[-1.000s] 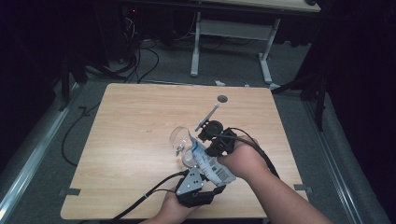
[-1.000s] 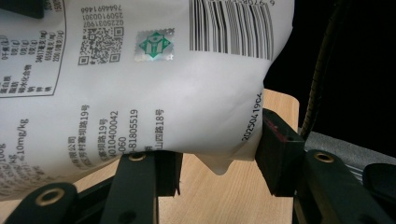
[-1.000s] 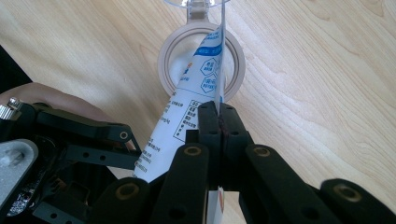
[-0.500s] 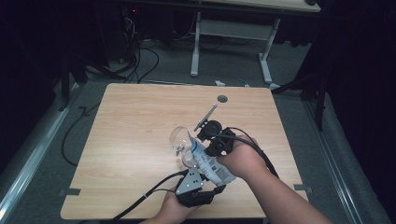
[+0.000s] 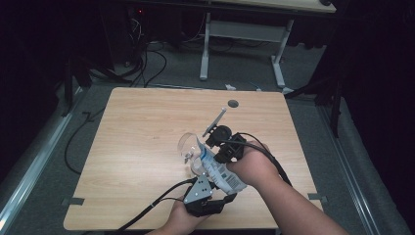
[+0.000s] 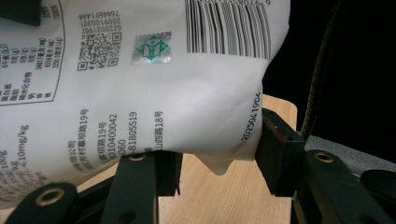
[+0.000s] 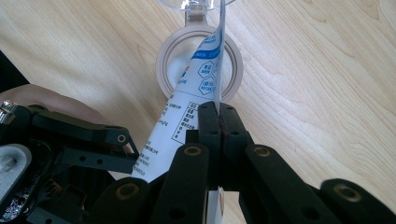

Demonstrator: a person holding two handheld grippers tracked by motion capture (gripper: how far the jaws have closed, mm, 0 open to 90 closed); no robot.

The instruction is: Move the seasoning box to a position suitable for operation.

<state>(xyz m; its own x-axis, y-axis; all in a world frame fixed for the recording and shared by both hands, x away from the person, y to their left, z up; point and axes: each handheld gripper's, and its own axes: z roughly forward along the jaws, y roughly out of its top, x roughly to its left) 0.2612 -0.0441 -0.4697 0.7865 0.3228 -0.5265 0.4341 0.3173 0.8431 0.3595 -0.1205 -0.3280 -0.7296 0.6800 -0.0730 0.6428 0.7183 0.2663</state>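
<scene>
High view: I'm holding the white bag [image 5: 219,170] over the near middle of the table [image 5: 142,127], its top tipped at the clear jar [image 5: 190,147]. Left gripper [image 5: 211,180] is gripping the bag's lower part, right gripper [image 5: 219,142] its upper edge.

Left gripper view: jaws standing part open, pressing both sides of the bag [image 6: 154,79].

Right gripper view: jaws closed tight, pinching the bag's [image 7: 194,88] thin edge; the bag's top is leaning over the jar's open mouth [image 7: 198,65].

High view overlooks the table [image 5: 147,147]; both tool views sit close.
</scene>
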